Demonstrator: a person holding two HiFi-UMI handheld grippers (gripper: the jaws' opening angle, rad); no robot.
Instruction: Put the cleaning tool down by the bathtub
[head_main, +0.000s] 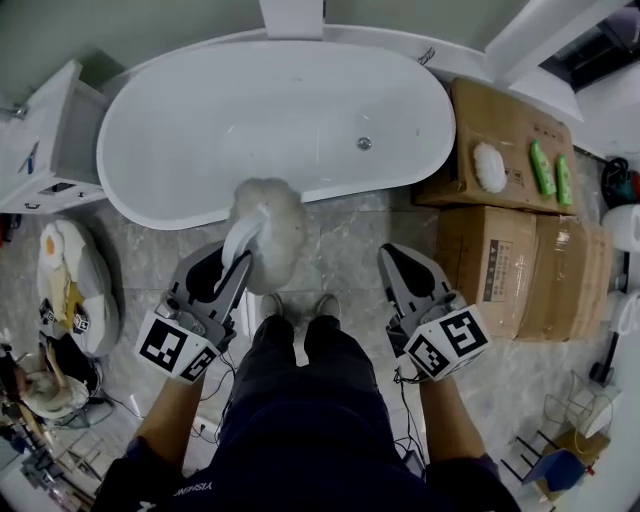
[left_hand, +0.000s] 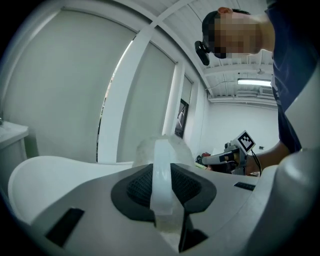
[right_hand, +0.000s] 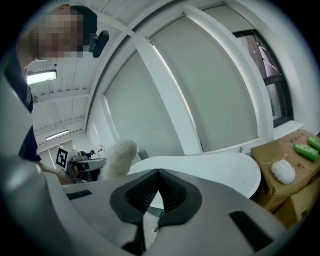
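The cleaning tool has a fluffy white head (head_main: 272, 215) on a flat white handle (head_main: 240, 243). My left gripper (head_main: 228, 265) is shut on that handle, and the head hangs over the floor just in front of the white bathtub's rim (head_main: 180, 212). In the left gripper view the handle (left_hand: 162, 172) runs up between the dark pads, with the fluffy head (left_hand: 165, 145) past them. My right gripper (head_main: 393, 257) hovers to the right with its pads together and nothing between them. The right gripper view shows the fluffy head (right_hand: 120, 157) and the bathtub (right_hand: 220, 167).
Two cardboard boxes (head_main: 520, 260) stand right of the tub, with a white fluffy pad (head_main: 489, 167) and green bottles (head_main: 543, 167) on top. A white cabinet (head_main: 50, 140) stands at the left, with clutter (head_main: 70, 285) below it. The person's shoes (head_main: 298, 305) stand on grey marble floor.
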